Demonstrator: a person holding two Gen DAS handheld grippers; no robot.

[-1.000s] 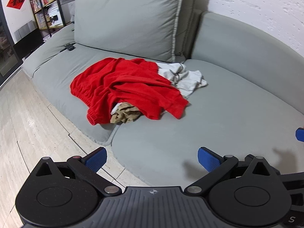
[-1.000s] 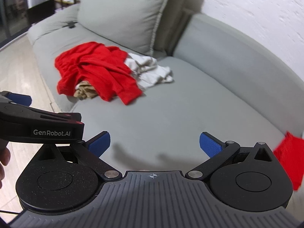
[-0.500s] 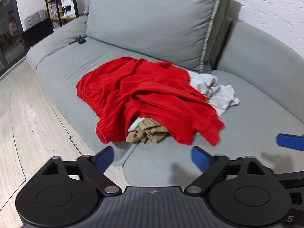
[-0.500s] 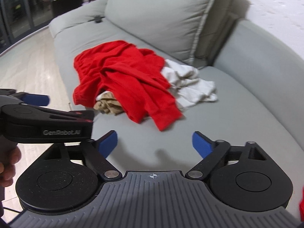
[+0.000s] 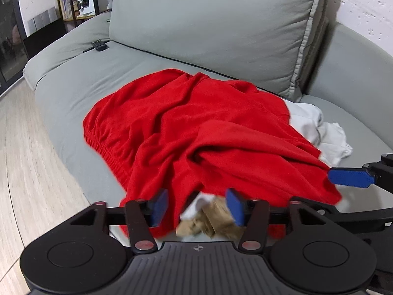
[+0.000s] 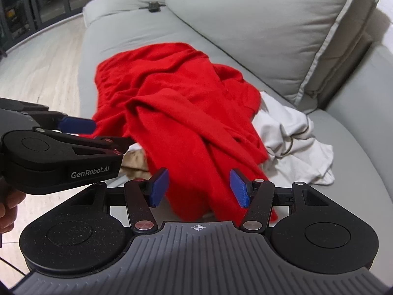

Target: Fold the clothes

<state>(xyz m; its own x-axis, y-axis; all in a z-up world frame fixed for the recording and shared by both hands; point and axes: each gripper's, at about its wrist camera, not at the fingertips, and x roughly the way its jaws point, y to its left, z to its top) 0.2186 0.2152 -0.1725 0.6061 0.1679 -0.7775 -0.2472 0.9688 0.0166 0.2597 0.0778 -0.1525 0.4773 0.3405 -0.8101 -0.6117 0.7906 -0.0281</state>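
Clothes pile on the grey sofa (image 5: 73, 91): red garment (image 5: 196, 132) on top, white garment (image 6: 292, 132) under its right side, tan garment (image 5: 208, 223) poking out at the front edge. My left tool (image 5: 197, 207) has its jaws apart and closing, with the red hem and tan cloth between the blue pads (image 5: 159, 207), no press visible, though that part's blurred. My right tool (image 6: 199, 188) is likewise apart and closing, straddling a hanging fold of the red garment, pads not touching it. Hand (image 6: 7, 211) grips the left tool's handle.
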